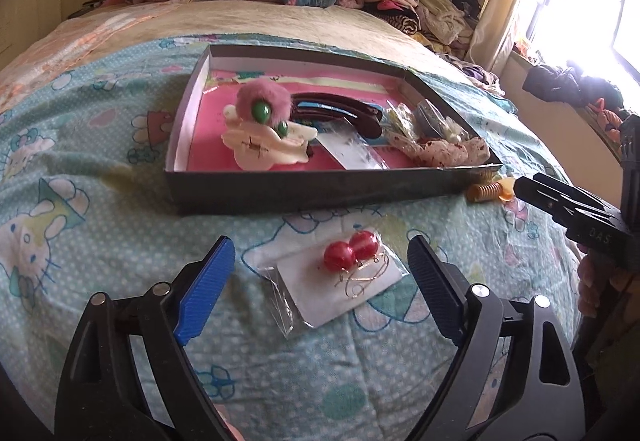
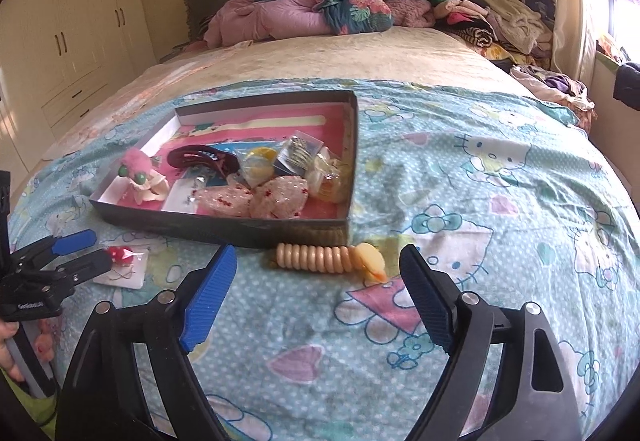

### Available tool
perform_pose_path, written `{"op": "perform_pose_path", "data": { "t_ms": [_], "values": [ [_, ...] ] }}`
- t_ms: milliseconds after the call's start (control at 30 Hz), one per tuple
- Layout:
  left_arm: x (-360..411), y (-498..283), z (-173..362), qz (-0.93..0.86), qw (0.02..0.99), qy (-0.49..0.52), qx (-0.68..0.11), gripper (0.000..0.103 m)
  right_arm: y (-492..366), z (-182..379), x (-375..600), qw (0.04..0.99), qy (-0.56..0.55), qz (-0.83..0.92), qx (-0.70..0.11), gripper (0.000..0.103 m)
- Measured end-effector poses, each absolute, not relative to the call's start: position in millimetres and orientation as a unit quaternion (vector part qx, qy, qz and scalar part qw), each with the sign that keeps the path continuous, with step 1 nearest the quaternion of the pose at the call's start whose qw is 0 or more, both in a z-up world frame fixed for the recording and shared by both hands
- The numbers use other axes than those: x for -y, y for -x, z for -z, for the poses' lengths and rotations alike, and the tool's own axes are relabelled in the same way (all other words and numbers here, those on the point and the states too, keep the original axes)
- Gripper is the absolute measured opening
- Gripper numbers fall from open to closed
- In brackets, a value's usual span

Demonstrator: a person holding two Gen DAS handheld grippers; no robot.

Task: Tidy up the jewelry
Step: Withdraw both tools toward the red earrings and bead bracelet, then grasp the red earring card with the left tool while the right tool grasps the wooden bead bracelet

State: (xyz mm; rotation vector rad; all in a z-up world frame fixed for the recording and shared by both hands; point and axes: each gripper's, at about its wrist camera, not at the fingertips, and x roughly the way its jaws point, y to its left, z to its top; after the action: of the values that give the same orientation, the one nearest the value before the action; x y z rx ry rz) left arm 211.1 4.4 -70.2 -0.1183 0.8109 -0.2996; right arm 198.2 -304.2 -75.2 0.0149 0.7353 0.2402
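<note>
Red-bead earrings (image 1: pixel 351 255) on their card lie just in front of the box (image 1: pixel 312 191), framed by the wide-open, empty left gripper (image 1: pixel 320 285); looks like pre-grasp, next: descend, pinch the card edge; right gripper (image 2: pixel 316 295) also wide, near the coil hair tie (image 2: pixel 316 258).

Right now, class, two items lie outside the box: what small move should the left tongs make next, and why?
Probably lower the left tongs and close on the red earrings. The jaws are open with the earring packet lying between them on the sheet, still outside the box. The right tongs are likewise open near the coil tie.
</note>
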Motion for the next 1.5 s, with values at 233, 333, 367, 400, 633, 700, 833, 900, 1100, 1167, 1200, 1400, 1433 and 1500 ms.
{"op": "perform_pose_path", "data": {
  "t_ms": [233,333,367,400,633,700,833,900,1100,1167,1200,1400,1433,1500],
  "values": [
    [11.6,-211.2,81.7,0.147,0.899,0.052,-0.409,0.085,-213.1,92.4,307.8,0.917,-0.014,-0.111,-0.384,0.085],
    [16.4,-212.0,83.7,0.141,0.900,0.050,-0.410,0.087,-221.1,96.8,305.8,0.915,-0.014,-0.108,-0.390,0.085],
    [17.0,-213.1,83.7,0.140,0.900,0.052,-0.411,0.087,-223.3,98.4,305.1,0.914,-0.016,-0.109,-0.391,0.085],
    [18.2,-213.5,84.0,0.138,0.900,0.052,-0.410,0.088,-225.7,100.1,304.2,0.912,-0.016,-0.109,-0.394,0.085],
    [28.8,-218.5,87.6,0.117,0.904,0.044,-0.409,0.088,-235.9,113.0,296.7,0.908,-0.011,-0.100,-0.406,0.076],
    [30.8,-220.5,88.4,0.109,0.905,0.041,-0.409,0.088,-235.2,113.6,296.3,0.909,-0.010,-0.099,-0.404,0.073],
    [39.4,-224.5,89.7,0.089,0.906,0.024,-0.412,0.087,-230.9,113.5,297.3,0.911,-0.011,-0.103,-0.399,0.070],
    [43.2,-224.3,89.3,0.085,0.907,0.009,-0.412,0.083,-227.2,112.9,296.9,0.911,-0.011,-0.108,-0.398,0.070],
    [38.3,-221.9,84.3,0.097,0.906,0.014,-0.412,0.074,-210.5,107.3,294.4,0.910,-0.013,-0.125,-0.395,0.070],
    [36.7,-219.2,82.9,0.102,0.906,0.017,-0.411,0.074,-205.1,104.4,292.0,0.910,-0.012,-0.130,-0.393,0.070],
    [36.4,-217.6,82.6,0.103,0.905,0.017,-0.411,0.074,-202.4,103.4,290.4,0.910,-0.012,-0.133,-0.392,0.070],
    [26.0,-208.4,76.0,0.110,0.906,0.032,-0.407,0.074,-186.5,92.3,280.2,0.910,-0.014,-0.157,-0.383,0.070],
    [22.6,-206.3,73.5,0.108,0.907,0.034,-0.405,0.074,-185.0,90.7,278.7,0.910,-0.014,-0.160,-0.382,0.070],
    [17.1,-203.7,69.7,0.106,0.909,0.040,-0.401,0.074,-181.2,86.4,273.6,0.910,-0.012,-0.168,-0.378,0.070]
  ]
}}
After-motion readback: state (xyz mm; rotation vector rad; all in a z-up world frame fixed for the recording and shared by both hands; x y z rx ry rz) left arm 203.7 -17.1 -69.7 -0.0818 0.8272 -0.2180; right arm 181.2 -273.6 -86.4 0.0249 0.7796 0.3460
